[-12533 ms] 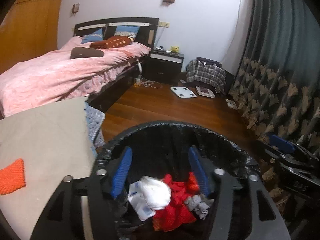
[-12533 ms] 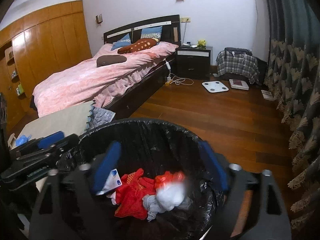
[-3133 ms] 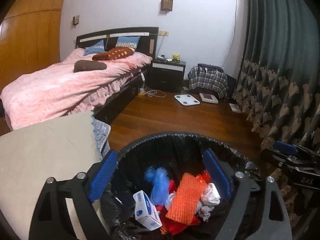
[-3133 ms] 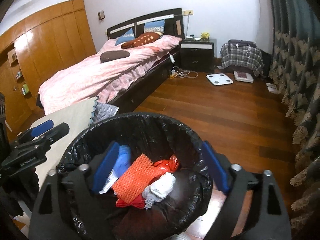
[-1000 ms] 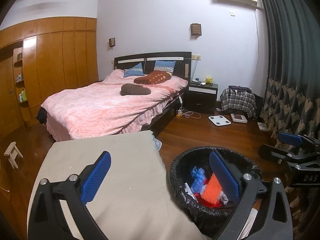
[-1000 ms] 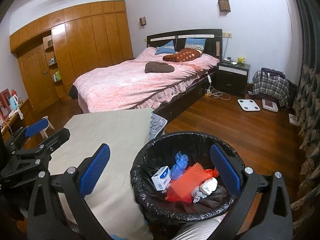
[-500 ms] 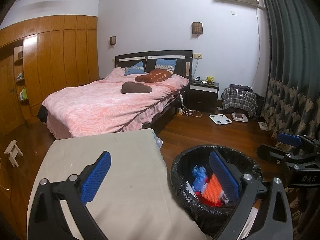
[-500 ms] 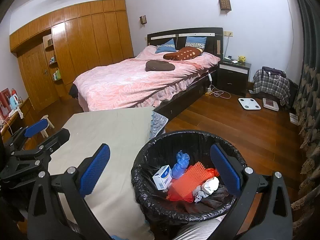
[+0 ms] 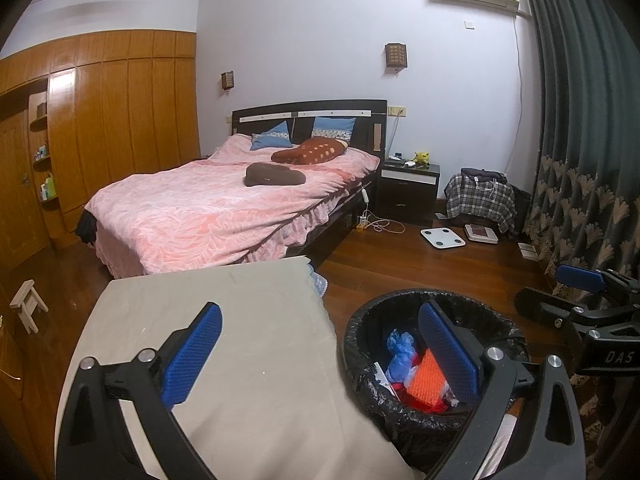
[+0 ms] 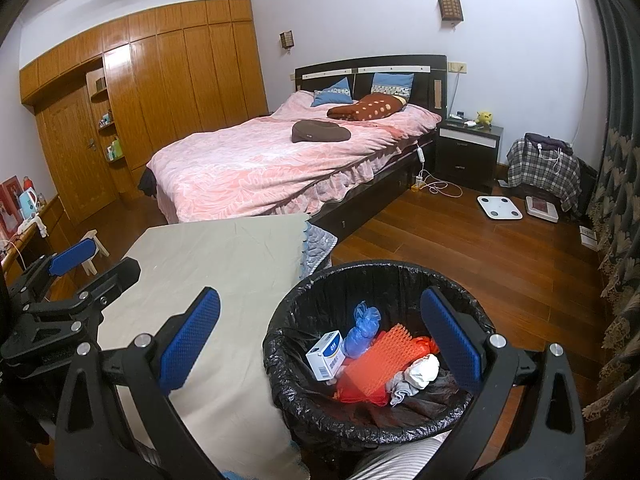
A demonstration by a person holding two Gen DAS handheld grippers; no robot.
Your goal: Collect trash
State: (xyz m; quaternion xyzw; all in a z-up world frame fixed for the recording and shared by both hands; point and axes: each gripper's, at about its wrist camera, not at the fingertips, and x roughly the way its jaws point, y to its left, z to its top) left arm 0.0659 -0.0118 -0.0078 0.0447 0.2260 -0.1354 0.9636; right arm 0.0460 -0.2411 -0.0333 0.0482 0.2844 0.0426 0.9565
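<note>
Both my hand-held grippers, left (image 9: 320,350) and right (image 10: 320,330), spread and empty, trash (image 10: 374,364) sits in bin (image 10: 400,274) beside bare surface (image 10: 224,256), collection looks done; next probably scan for leftovers

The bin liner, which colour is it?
Black; the liner shows best in the right wrist view.

Pink bed (image 10: 280,160), nightstand (image 10: 468,152), scale (image 10: 499,207) on wood floor, wardrobe (image 10: 168,92).
</note>
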